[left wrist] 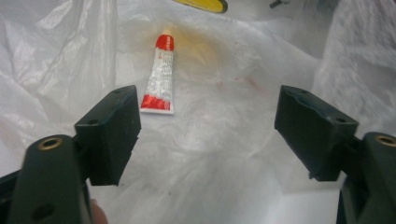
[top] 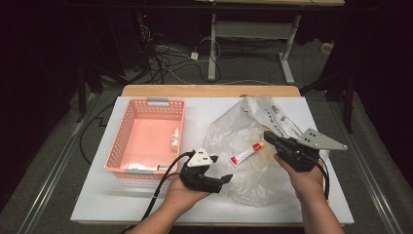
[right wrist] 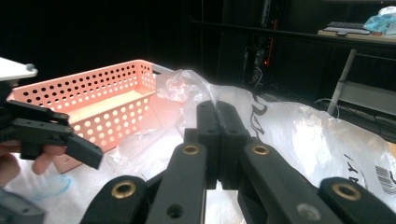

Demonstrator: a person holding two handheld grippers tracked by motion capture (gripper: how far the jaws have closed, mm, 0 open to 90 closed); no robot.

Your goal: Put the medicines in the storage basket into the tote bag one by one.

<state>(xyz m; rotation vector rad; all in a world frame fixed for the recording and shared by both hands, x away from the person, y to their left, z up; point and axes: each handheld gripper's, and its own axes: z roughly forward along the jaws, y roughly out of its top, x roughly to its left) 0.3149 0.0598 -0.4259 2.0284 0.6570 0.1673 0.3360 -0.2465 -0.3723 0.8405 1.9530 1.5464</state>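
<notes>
The right gripper (right wrist: 217, 135) has its jaws pinched on the thin, limp clear plastic bag (top: 243, 161), lifting its edge. The left gripper (left wrist: 208, 135), jaws wide and empty, faces the small red-and-white tube (left wrist: 160, 74) lying inside the bag on the white bench (top: 107, 195). The tube is probably light, soft and squeezable; best gripped across its middle. A pink perforated basket (top: 127, 127) stands nearby.
</notes>
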